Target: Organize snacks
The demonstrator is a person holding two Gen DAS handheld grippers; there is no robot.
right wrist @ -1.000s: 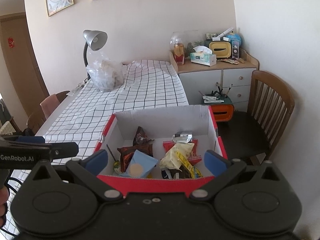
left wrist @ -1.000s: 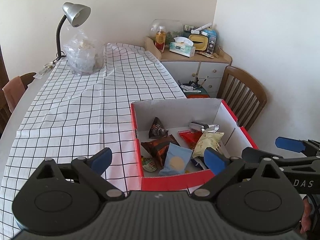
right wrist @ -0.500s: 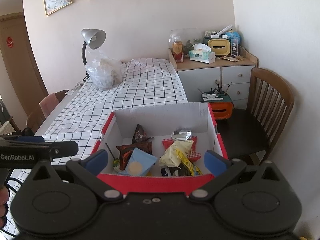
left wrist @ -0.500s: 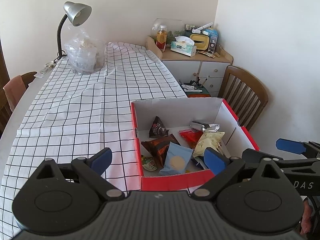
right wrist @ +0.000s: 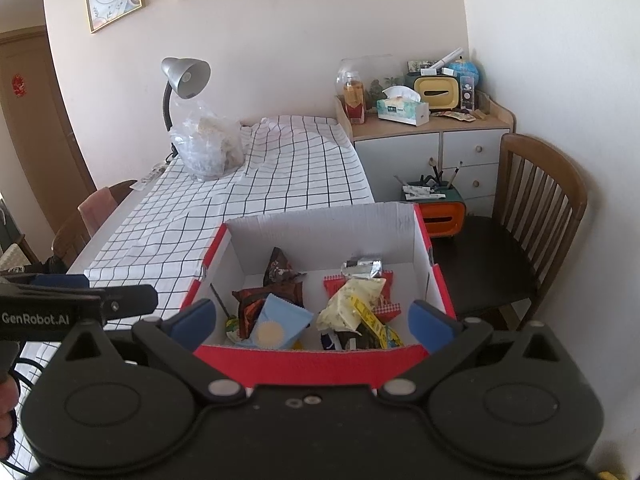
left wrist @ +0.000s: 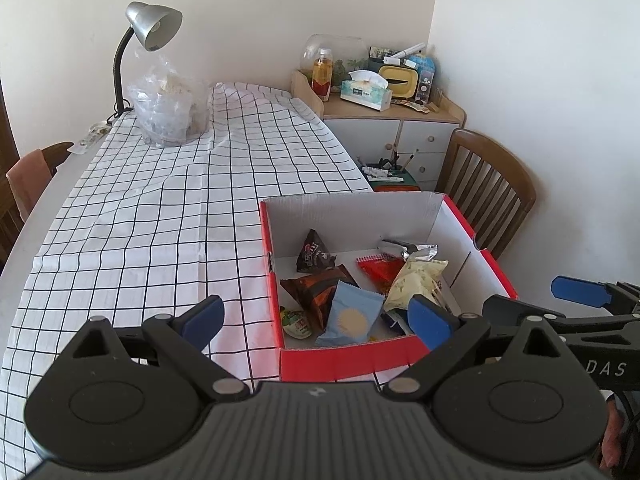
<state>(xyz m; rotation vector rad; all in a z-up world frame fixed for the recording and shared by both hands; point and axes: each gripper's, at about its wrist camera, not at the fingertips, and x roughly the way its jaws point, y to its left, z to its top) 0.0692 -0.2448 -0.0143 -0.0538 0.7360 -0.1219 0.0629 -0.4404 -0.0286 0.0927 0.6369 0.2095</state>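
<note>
A red cardboard box (left wrist: 344,356) (right wrist: 312,364) with white inner walls sits at the table's near right corner. Inside lie several snack packets: a light blue one (left wrist: 350,318) (right wrist: 276,326), a dark brown one (left wrist: 316,288) (right wrist: 256,300), a small dark triangular one (left wrist: 314,251) (right wrist: 280,268), a red one (left wrist: 378,266), a pale yellow one (left wrist: 418,280) (right wrist: 352,304) and a silver one (left wrist: 408,248) (right wrist: 362,268). My left gripper (left wrist: 316,318) hovers open over the box's near left corner. My right gripper (right wrist: 314,318) hangs open above the near wall, holding nothing.
A black-and-white checked cloth (left wrist: 160,208) covers the table. At its far end stand a clear bag (left wrist: 166,108) and a grey desk lamp (left wrist: 154,26). A wooden chair (right wrist: 536,216) and a cluttered cabinet (right wrist: 424,136) are to the right.
Both views have shifted only slightly; the box sits a little lower in the right wrist view. Both grippers stay open and empty.
</note>
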